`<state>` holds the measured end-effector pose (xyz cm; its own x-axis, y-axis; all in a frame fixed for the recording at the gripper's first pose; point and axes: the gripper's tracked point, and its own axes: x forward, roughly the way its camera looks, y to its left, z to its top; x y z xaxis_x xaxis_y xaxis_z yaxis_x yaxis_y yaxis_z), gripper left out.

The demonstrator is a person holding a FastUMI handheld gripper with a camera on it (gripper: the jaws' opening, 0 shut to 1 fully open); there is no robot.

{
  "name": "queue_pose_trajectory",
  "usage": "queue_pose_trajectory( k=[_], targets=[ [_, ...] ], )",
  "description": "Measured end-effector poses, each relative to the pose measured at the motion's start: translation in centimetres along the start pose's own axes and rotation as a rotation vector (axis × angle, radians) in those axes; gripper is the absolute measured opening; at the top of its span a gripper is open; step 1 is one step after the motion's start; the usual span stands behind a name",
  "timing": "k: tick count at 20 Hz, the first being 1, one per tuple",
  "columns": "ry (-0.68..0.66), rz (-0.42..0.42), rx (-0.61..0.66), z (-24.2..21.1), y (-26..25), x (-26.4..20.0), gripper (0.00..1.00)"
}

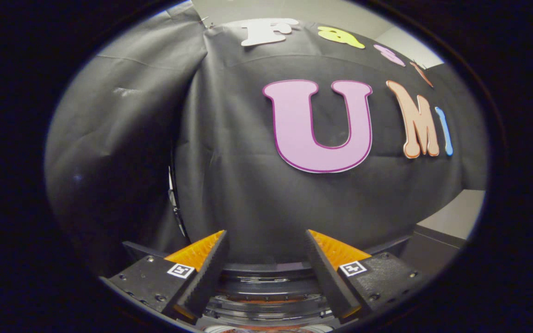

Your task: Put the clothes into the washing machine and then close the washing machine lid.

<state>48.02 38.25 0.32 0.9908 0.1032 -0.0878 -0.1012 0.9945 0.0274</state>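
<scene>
Gripper view, hand-held gripper (266,240) spread wide and empty, black cloth wall (248,203) ahead, washing machine lid (266,286) below.

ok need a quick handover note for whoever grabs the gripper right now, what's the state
Gripper: open, fingers spread apart, nothing between them, pointed at the black cloth wall.
Washing machine: a round ribbed rim, probably the washer's top, sits low between and just below the fingers; whether the lid is open or shut cannot be told.
Clothes: none held.
Done: cannot be confirmed from this view.
Left: tilt the gripper down to check the drum, load any clothes still outside, then close the lid.
</scene>
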Motion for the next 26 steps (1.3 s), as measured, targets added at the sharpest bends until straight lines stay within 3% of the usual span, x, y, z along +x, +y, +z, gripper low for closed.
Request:
queue_pose_trajectory(
  k=[7,16,26],
  targets=[
    [-0.014,0.017,0.002,-0.1,-0.2,-1.3,0.98],
    [0.096,0.017,-0.003,-0.5,-0.2,-2.3,0.98],
    [0.103,0.026,-0.006,-0.6,-0.2,-5.3,0.98]
  ],
)
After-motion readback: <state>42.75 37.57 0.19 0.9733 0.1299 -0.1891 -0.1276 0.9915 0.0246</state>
